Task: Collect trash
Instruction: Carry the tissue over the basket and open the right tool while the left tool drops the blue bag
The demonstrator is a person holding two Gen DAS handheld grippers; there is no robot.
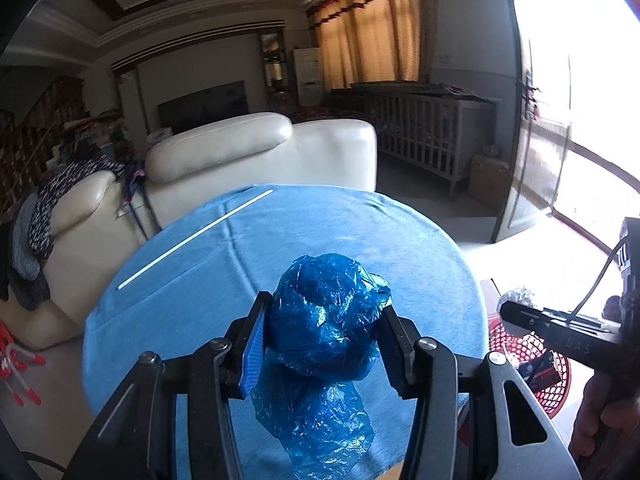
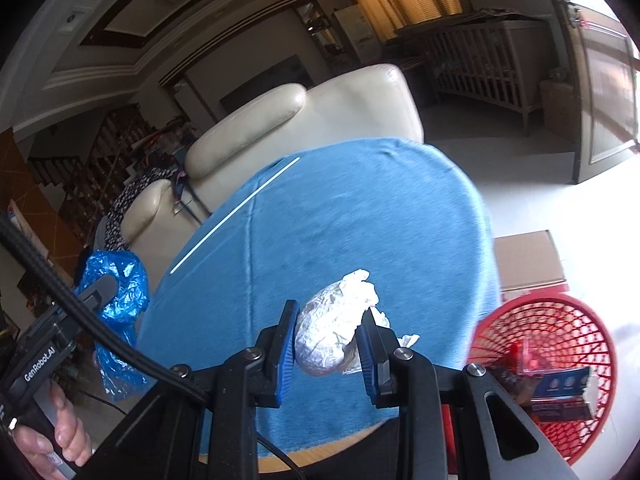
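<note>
Through my left wrist camera, a round table under a blue cloth filled the middle, with a thin white straight stick lying across its upper left. Behind stood a cream leather sofa, a grey slatted crib and orange curtains. My left gripper pinched a crumpled blue plastic bag, which hung down at lower centre. A red mesh basket sat at lower right.

Through my right wrist camera, the same cloth and stick ran up the middle. My right gripper squeezed a crumpled silver foil ball above the table's near edge. The basket at lower right held blue and red cartons; their print was unreadable. At lower left, my other handle read "GenRobot.AI".
</note>
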